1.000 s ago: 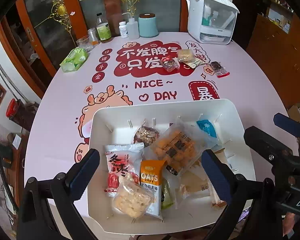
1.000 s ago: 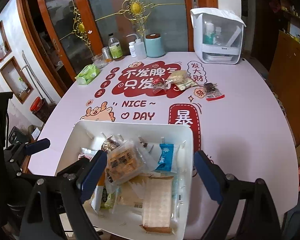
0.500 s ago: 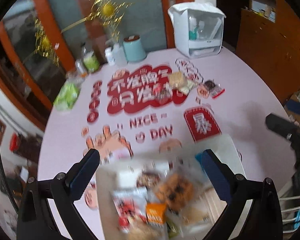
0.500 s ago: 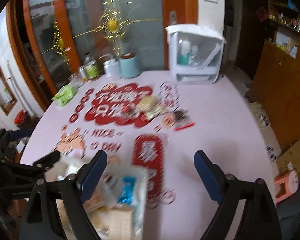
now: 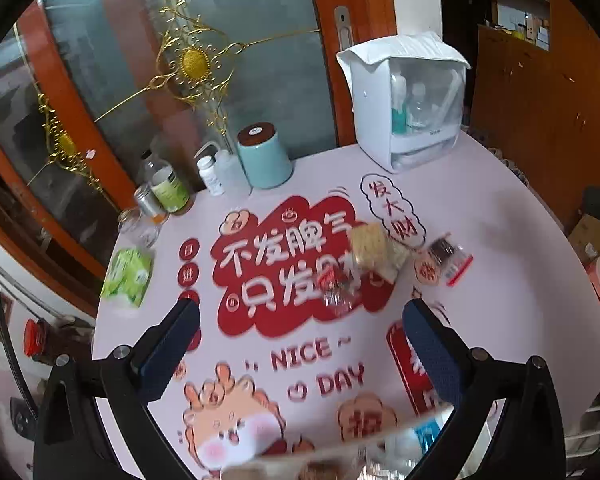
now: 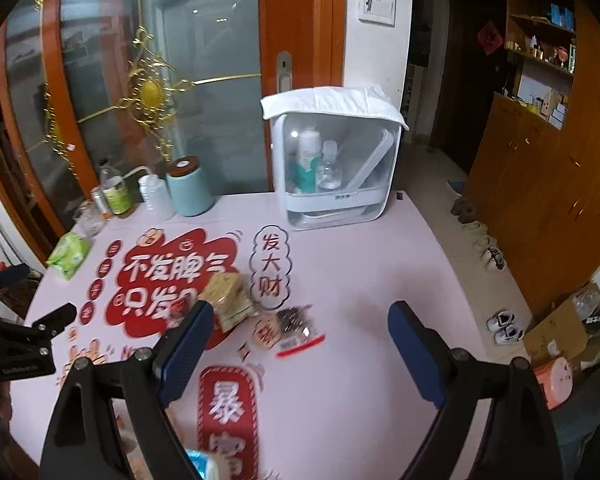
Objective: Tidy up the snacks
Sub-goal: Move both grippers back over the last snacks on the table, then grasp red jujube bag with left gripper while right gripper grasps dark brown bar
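Observation:
Three loose snacks lie mid-table: a pale cracker pack [image 5: 374, 250] [image 6: 228, 300], a small red-and-clear packet [image 5: 336, 286] and a dark snack in a clear bag with a red edge [image 5: 446, 256] [image 6: 298, 326]. My left gripper [image 5: 300, 344] is open and empty, held above the table short of the snacks. My right gripper [image 6: 300, 344] is open and empty, with the dark snack just beyond its fingertips. The white snack tray [image 5: 380, 446] shows only as a blurred rim at the bottom edge of the left wrist view.
A white lidded cabinet [image 5: 404, 100] [image 6: 332, 156], a teal canister [image 5: 262, 156], bottles and jars [image 5: 168, 190] stand at the table's back. A green wipes pack [image 5: 126, 276] lies at the left edge. The left gripper [image 6: 20, 344] shows at the right view's left.
Both grippers have risen and tilted forward, away from the tray toward the loose snacks; the tray has dropped almost out of both views. Both stay open.

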A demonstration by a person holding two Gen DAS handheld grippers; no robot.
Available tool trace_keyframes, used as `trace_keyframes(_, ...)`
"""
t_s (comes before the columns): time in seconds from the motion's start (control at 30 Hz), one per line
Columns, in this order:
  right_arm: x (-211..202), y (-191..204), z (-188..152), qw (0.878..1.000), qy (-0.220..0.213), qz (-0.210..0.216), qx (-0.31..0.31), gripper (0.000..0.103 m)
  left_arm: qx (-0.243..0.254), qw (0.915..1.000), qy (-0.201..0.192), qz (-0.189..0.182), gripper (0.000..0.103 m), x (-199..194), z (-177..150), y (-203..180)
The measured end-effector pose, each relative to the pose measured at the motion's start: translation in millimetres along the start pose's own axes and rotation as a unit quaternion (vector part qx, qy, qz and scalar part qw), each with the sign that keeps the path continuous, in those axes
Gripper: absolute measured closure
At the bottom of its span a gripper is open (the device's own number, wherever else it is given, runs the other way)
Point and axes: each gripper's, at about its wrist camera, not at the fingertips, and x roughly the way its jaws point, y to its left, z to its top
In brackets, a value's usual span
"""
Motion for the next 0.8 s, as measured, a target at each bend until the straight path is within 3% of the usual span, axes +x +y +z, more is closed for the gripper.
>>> trace_keyframes(0.23, 107, -11, 2, 0.996, 0.074, 0.043, 0.013, 0.015, -0.016, 0.9983, 0.046, -0.03, 0.002, 94, 33, 4)
trace_keyframes(0.37, 163, -10, -12, 0.99, 0.122, 0.067, 0.018, 0.025, -0.045, 0.9913, 0.106, -0.063, 0.002, 161, 28, 3)
trace_keyframes(0.5, 215, -7, -31, 0.984, 0.164, 0.074, 0.017, 0.026, -0.055, 0.9852, 0.144, -0.075, 0.004, 211, 14, -6)
trace_keyframes(0.8, 273, 0, -58, 0.975, 0.213, 0.067, 0.007, 0.026, -0.055, 0.9776, 0.191, -0.07, 0.008, 279, -5, -19)
